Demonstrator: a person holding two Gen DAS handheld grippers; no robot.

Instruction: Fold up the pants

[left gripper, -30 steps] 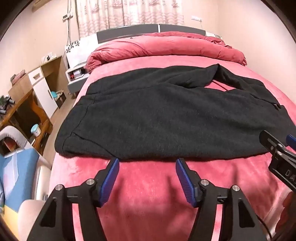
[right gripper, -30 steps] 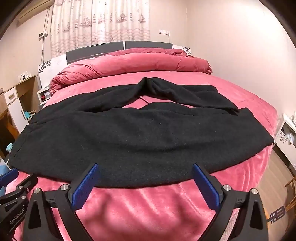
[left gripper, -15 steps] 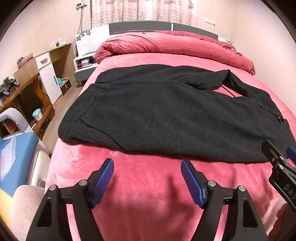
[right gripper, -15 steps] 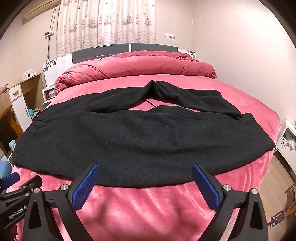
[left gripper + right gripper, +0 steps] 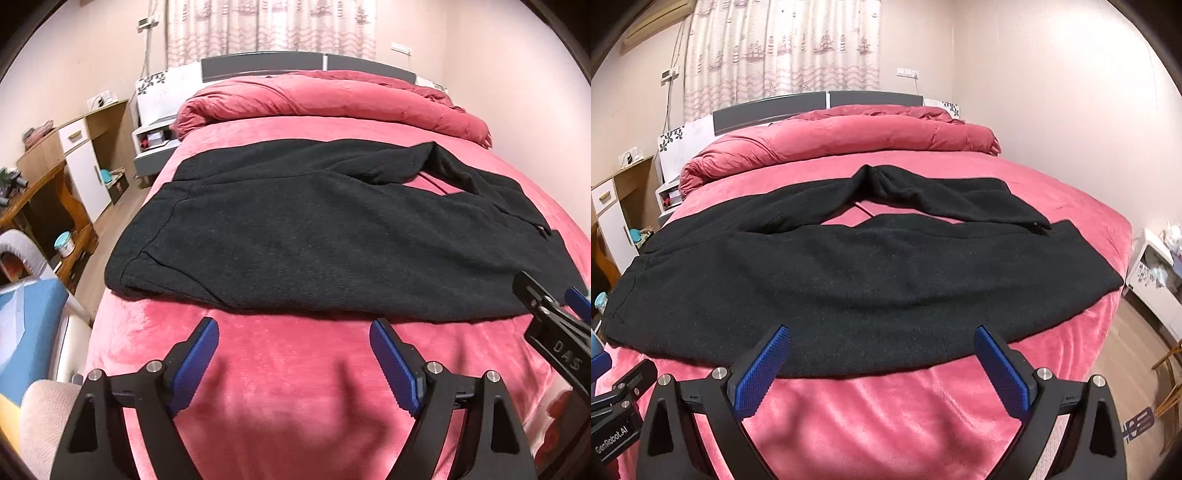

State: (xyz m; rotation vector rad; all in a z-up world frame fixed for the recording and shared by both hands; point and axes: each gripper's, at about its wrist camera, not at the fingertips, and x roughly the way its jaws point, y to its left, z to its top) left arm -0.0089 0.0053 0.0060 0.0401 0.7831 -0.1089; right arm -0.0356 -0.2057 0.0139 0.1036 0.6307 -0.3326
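— How are the grippers?
— Left gripper [image 5: 293, 354] and right gripper [image 5: 881, 363] are both spread wide, holding nothing, over the bed [image 5: 295, 387].
— The pants [image 5: 314, 236]?
— Flat across the bed, just beyond the fingertips.

Black pants [image 5: 332, 236], spread crosswise, far leg bent

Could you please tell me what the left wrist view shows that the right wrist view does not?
Only the left wrist view shows the open wooden desk with a teal-lidded jar and a blue cushion beside the bed. Only the right wrist view shows the white cabinet at the bed's other side. Both show the black pants spread across the pink bedspread, the rolled duvet, and the left gripper and right gripper, open and empty.
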